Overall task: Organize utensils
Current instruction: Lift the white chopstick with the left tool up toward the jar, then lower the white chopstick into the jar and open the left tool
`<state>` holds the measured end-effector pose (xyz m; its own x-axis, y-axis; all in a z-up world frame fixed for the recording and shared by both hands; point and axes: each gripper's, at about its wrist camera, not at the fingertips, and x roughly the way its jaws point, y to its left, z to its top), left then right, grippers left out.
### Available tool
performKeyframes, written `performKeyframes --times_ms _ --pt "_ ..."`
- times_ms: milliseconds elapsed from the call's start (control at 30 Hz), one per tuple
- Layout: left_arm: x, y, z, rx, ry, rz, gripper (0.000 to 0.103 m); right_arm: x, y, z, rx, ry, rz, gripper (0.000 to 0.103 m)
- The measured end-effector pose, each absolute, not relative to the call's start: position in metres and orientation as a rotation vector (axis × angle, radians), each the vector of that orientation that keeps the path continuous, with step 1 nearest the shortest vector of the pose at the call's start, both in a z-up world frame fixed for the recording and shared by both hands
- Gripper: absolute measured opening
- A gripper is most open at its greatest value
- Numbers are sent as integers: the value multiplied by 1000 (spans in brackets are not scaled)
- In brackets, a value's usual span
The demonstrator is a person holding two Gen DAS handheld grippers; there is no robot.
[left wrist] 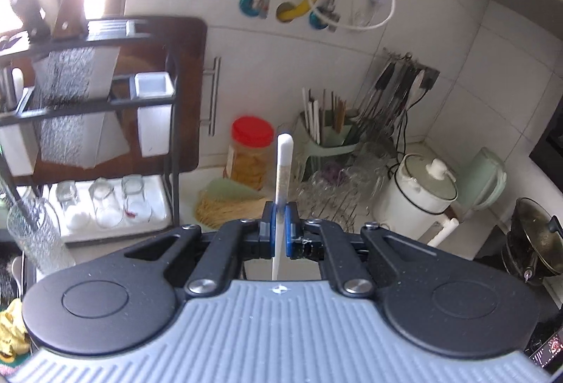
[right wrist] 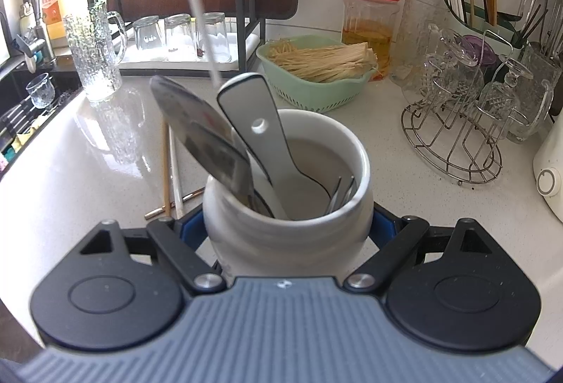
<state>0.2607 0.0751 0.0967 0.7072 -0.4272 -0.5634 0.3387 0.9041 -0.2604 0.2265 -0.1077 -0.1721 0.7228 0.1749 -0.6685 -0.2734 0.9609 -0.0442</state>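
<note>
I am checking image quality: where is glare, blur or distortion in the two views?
Left wrist view: window glare washes out the top left above the rack; tile lines bow from fisheye. Right wrist view: a pale blurred streak crosses above the crock; the countertop shows soft reflections.

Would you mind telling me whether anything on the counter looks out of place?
Yes: several loose chopsticks lie crossed on the counter left of the white jar, while other utensils stand inside it.

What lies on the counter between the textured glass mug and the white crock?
Two chopsticks, one wooden and one white, lie between the mug and the crock, in the right wrist view.
</note>
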Motion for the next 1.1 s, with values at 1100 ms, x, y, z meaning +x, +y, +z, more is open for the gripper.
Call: performKeyframes --times_ms 1100 --pt "302 10 25 -39 962 -558 5 225 -110 -174 -112 703 242 91"
